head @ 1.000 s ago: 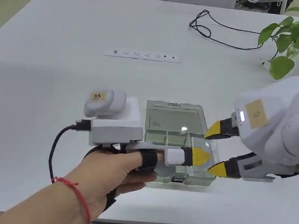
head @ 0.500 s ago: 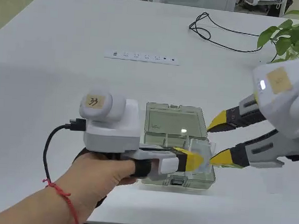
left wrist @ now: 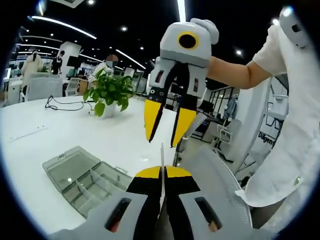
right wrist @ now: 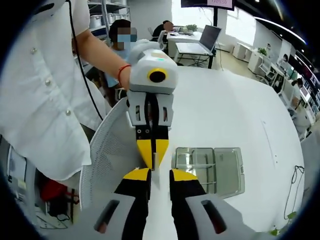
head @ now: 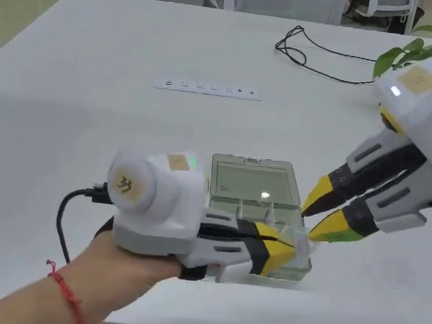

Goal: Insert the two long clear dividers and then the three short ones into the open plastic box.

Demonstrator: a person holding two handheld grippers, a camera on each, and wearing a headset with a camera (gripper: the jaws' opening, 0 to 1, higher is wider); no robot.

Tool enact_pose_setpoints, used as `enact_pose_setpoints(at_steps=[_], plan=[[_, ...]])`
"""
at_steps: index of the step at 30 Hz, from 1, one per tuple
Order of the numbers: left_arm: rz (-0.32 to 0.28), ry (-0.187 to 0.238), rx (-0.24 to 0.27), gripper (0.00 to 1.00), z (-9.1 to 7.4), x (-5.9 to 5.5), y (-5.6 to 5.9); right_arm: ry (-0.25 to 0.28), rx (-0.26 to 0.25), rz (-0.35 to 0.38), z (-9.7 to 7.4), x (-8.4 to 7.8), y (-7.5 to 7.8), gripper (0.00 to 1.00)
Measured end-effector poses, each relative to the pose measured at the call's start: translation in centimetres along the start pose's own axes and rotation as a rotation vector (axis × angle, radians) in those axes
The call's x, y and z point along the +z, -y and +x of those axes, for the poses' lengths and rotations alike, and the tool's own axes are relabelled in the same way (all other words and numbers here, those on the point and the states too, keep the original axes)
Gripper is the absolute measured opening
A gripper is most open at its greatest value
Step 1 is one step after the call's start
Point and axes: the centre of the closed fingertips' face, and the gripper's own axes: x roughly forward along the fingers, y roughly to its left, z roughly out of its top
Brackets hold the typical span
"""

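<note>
Far behind the partitioned clear plastic box (head: 255,185) lies a white power strip (head: 206,88). Nearer, the left gripper (head: 287,251) pinches a thin clear divider (left wrist: 161,152); the right gripper (head: 310,223) stands half open, empty.

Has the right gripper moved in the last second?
Yes. Against the power strip, the right gripper has tilted up toward the plant; its fingers stay beside the box.

A white power strip (head: 207,89) lies far back on the pale surface (head: 71,124), with a looped black cable (head: 310,54) and a leafy plant (head: 402,56) beyond.
</note>
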Motion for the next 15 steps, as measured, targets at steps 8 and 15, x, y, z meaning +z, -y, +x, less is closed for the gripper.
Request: enact_pose_setpoints(at_steps=[8,15], plan=[[0.049,0.005,-0.039,0.00,-0.3,0.2,1.3,0.004,0.079,0.009,0.5,0.5,-1.4,0.10],[0.057,0.026,-0.049,0.00,-0.5,0.5,1.6,0.000,0.120,0.001,1.0,0.6,-2.4,0.07]])
